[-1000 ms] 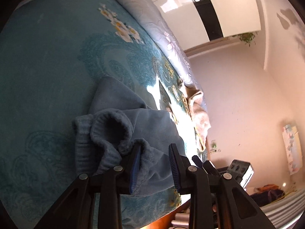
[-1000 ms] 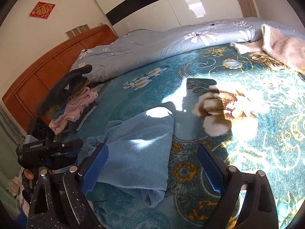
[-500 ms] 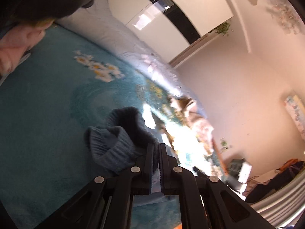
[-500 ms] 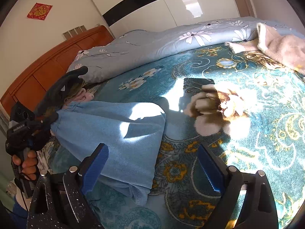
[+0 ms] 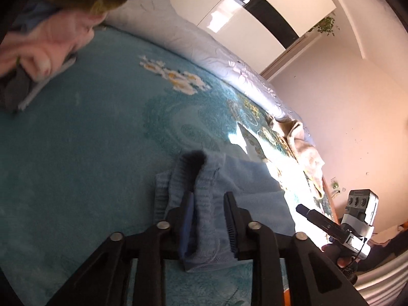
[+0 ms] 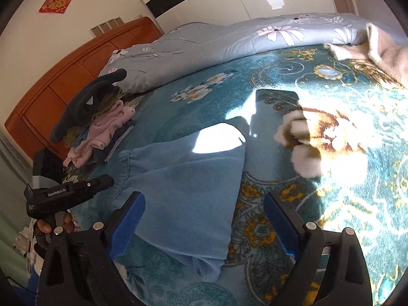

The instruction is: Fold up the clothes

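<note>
A light blue fleece garment lies spread on the teal patterned bed blanket. Its ribbed waistband end sits between the fingers of my left gripper, which is open around it with a gap on both sides. My right gripper is open wide and empty, low over the garment's near edge. The left gripper's body shows at the garment's left end in the right wrist view. The right gripper's body shows at the right in the left wrist view.
A pile of clothes, pink, dark and green, sits at the bed's left near the wooden headboard. A pale floral duvet lies along the far side. A beige garment lies at the far right.
My left gripper was shut on the waistband and held it up; it has lowered the garment flat onto the bed and opened. My right gripper stayed open and hardly moved.
</note>
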`<action>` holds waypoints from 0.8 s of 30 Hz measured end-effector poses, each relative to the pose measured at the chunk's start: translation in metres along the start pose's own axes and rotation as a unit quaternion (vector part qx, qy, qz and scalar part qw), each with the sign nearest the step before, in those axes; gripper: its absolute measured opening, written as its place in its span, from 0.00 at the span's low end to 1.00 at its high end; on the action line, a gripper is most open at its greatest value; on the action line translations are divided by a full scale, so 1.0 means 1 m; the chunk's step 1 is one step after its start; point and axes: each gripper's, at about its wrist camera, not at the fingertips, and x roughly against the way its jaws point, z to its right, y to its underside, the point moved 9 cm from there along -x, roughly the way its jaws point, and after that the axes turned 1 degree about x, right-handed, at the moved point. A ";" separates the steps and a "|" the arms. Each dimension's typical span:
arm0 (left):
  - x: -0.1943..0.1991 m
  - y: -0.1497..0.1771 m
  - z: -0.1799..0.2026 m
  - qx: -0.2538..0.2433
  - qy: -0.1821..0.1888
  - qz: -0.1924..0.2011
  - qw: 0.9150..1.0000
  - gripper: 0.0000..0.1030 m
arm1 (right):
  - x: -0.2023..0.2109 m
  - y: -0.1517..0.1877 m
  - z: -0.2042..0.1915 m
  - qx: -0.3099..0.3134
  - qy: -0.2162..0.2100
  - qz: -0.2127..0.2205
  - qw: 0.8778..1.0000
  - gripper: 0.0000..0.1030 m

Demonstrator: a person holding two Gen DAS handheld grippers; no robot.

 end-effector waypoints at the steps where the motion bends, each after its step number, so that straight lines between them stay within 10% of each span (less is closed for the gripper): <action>1: -0.007 -0.002 0.001 -0.002 -0.001 -0.005 1.000 0.36 | -0.004 -0.008 -0.007 0.005 -0.008 -0.001 1.000 0.92; 14: -0.064 -0.013 0.008 -0.001 -0.004 -0.056 0.998 0.37 | -0.080 -0.017 -0.007 0.022 -0.019 -0.095 0.995 0.92; 24: -0.020 0.006 0.041 -0.085 -0.078 -0.004 0.993 0.42 | -0.010 -0.003 -0.022 0.071 0.007 -0.037 0.997 0.92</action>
